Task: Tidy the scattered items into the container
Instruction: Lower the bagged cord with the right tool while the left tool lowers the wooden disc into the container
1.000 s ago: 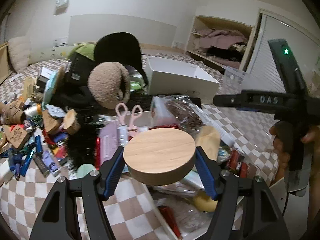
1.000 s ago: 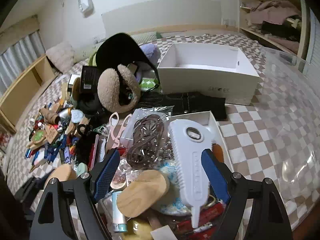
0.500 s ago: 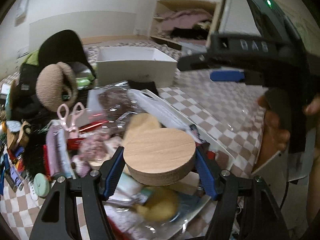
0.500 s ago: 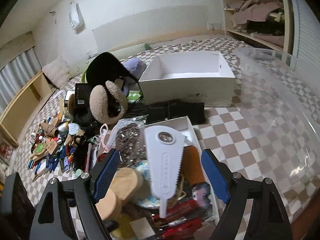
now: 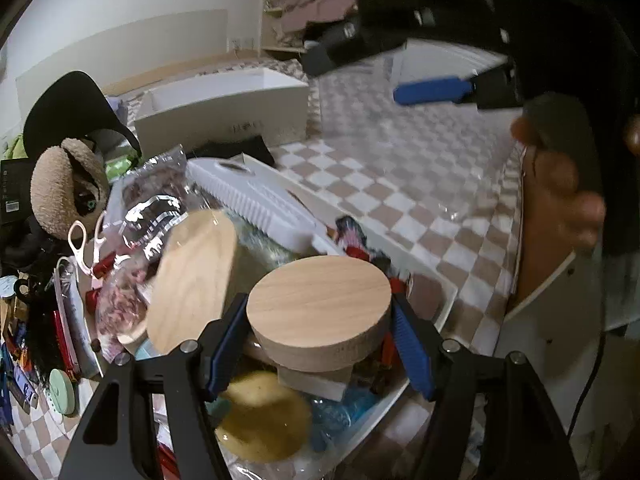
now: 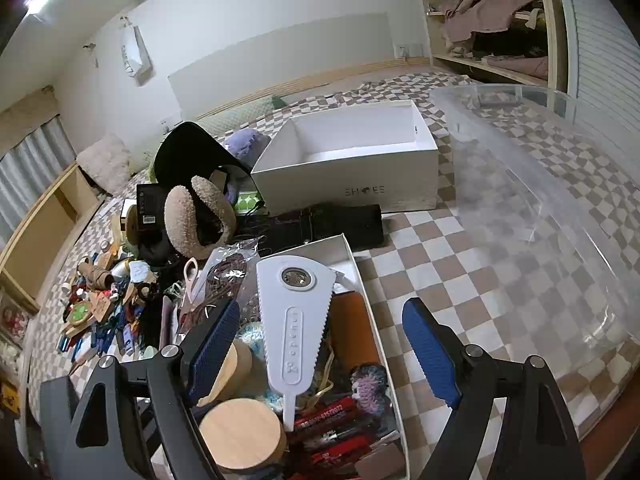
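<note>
Loose pile: at nine o'clock in my left view, pens, tags and a green disc [image 5: 61,391] lie on the checked cloth [image 5: 420,184], well apart from the tray.

Pink scissors [image 5: 82,240]: at nine o'clock, beside the tray's edge; thin and stiff, best taken across the closed blades, I judge.

Second wooden lid [image 5: 192,280]: tilted on edge at ten o'clock, leaning among the tray's contents.

My left gripper [image 5: 319,320]: my jaws are clamped on the round wooden lid [image 5: 319,300], one blue pad on each side of its rim, top face level, over the white tray [image 5: 448,292] (already piled high).

How the lid handles: stiff and light, I judge; smooth sides could slip, so the grip across the full width suits it.

White opener [image 6: 294,320]: lies flat atop the heap at twelve o'clock in my right view; rigid plastic, toothed edges.

My right gripper [image 6: 320,352]: jaws spread wide with nothing between them, above the tray.

Shoe box [image 6: 352,168]: stands beyond the tray at twelve o'clock, showing only its bare white inside.

Risk: the heap is uneven, so a lid set down there may roll off.
</note>
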`<move>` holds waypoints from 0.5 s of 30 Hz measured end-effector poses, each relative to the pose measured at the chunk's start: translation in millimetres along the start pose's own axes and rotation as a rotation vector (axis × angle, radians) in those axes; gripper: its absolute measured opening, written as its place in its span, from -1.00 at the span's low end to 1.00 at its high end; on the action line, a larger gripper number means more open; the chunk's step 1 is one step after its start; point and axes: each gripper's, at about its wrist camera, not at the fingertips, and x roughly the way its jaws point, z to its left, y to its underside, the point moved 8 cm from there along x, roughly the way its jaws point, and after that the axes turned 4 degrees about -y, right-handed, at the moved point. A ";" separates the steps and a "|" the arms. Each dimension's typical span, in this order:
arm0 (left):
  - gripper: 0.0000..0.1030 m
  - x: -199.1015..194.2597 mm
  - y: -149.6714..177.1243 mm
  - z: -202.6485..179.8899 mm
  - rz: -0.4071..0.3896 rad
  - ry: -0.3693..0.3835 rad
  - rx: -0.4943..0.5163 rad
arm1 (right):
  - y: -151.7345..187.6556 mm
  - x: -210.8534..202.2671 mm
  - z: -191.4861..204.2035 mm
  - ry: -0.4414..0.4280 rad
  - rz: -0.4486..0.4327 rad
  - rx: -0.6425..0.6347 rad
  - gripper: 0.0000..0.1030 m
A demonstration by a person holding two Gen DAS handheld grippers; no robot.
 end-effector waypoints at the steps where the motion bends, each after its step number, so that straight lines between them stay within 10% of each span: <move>1: 0.33 1.8 1.8 -0.2 0.005 -0.004 0.005 | 0.1 -0.4 -1.0 -0.001 -0.001 0.001 0.62; 10: 0.35 13.6 1.9 2.0 0.024 -0.011 -0.013 | 4.4 1.3 4.2 -0.024 0.008 -0.011 0.62; 15: 0.77 8.2 3.0 2.4 0.015 0.005 -0.030 | 4.6 -1.1 6.5 -0.025 0.008 -0.012 0.62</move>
